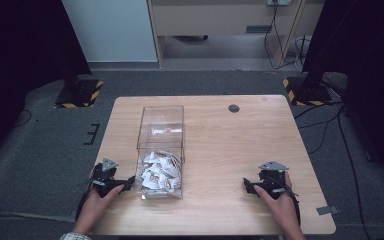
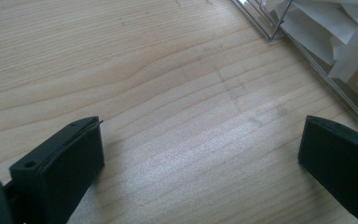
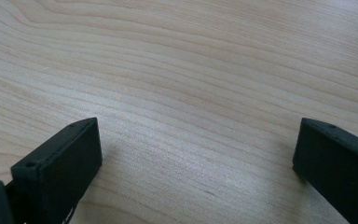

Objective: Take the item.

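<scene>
Clear box (image 1: 161, 150) sits left of centre in the high view, open top, white sachets (image 1: 159, 172) piled at its near end. Left hand-held gripper (image 1: 127, 184) lies on the bench (image 1: 230, 150) just beside the box, jaws apart, nothing between them. Right hand-held gripper (image 1: 246, 186) is at lower right, well apart from it, jaws wide and empty. We'd lift the left one first, come in over the rim, and pinch one sachet by an edge.
</scene>
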{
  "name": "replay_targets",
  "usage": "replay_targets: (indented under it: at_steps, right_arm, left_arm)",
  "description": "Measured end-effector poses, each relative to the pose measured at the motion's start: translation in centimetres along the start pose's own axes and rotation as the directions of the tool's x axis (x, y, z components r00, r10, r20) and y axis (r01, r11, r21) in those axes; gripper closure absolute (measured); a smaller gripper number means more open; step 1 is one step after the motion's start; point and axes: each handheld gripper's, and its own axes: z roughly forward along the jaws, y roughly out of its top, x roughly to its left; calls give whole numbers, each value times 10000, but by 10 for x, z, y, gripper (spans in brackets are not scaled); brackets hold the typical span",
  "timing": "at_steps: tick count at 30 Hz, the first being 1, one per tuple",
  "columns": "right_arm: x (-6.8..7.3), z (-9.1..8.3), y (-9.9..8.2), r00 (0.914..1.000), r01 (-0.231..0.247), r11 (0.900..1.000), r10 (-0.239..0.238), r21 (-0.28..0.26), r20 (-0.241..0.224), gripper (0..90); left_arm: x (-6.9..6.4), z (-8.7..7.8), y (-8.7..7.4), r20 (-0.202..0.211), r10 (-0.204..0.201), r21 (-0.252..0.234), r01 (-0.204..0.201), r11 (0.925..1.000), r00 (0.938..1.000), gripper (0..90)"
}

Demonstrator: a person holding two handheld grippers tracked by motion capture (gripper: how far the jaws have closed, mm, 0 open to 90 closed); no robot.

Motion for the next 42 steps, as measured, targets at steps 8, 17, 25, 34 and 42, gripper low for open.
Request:
replay_targets:
  at_steps: [8,17,25,34,42]
  right_arm:
    - [0,1,1,10000,47,10000,-47,2,-4,13]
    - [0,1,1,10000,42,10000,-42,7,9,13]
    - [0,1,1,10000,57,10000,-57,-38,25,37]
    - [6,-5,10,9993,302,9991,-308,-284,-202,73]
    - [15,-10,18,9964,799,9964,-806,-297,-266,95]
  left_arm:
    - [0,0,0,5,3,-4,-3,10000,10000,0]
    - [0,0,0,21,22,-4,-22,10000,10000,0]
    - [1,0,0,39,57,-9,-57,10000,10000,0]
    - [1,0,0,45,41,-8,-41,10000,10000,0]
    - [1,0,0,41,25,-21,-24,10000,10000,0]
